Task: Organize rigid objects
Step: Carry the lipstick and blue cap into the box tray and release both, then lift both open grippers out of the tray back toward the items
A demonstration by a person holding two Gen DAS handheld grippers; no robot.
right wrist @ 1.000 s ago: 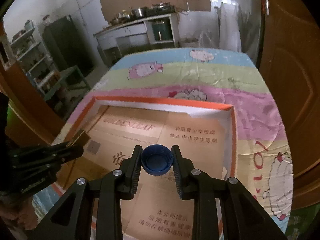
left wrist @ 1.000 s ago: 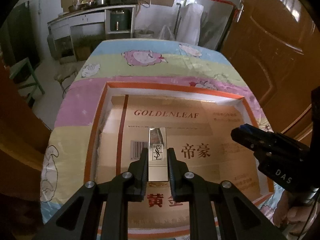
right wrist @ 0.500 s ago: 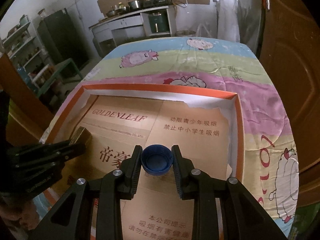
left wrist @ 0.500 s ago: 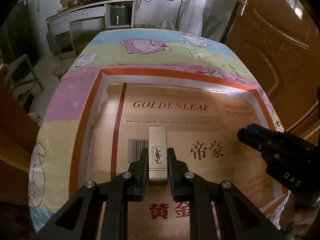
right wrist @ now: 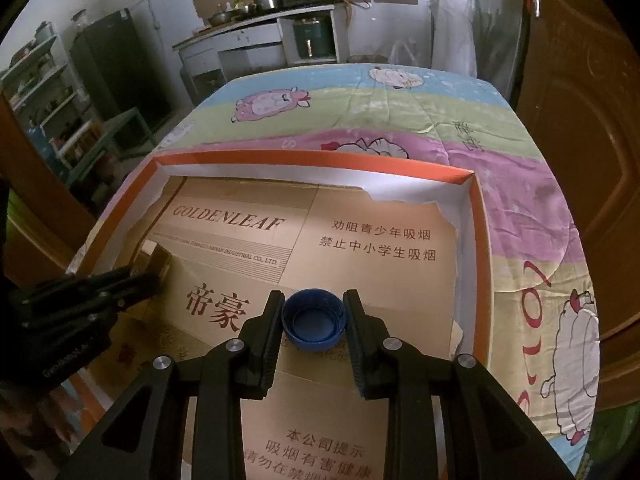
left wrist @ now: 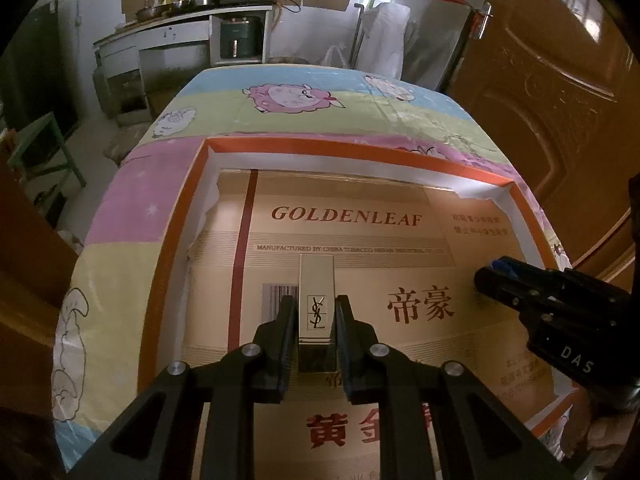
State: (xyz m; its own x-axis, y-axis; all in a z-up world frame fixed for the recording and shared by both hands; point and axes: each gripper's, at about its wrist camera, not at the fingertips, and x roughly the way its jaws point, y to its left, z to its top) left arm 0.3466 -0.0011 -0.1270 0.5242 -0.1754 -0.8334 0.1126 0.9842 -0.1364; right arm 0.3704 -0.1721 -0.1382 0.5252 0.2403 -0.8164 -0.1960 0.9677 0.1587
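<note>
Two grippers hang over an orange-rimmed box [left wrist: 192, 200] lined with printed cardboard. Left gripper [left wrist: 316, 316], jaws easing apart, has a gold lipstick case [left wrist: 317, 300] with a black monogram between its pads, toward the box's left edge. Right gripper [right wrist: 314, 320] clamps a blue bottle cap [right wrist: 314, 322], hollow side up; only its view shows the cap's inside

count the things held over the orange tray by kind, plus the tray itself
gold lipstick case: 1, between the left gripper's opening jaws
blue bottle cap: 1, in the right gripper
orange tray: 1
total: 3
</note>
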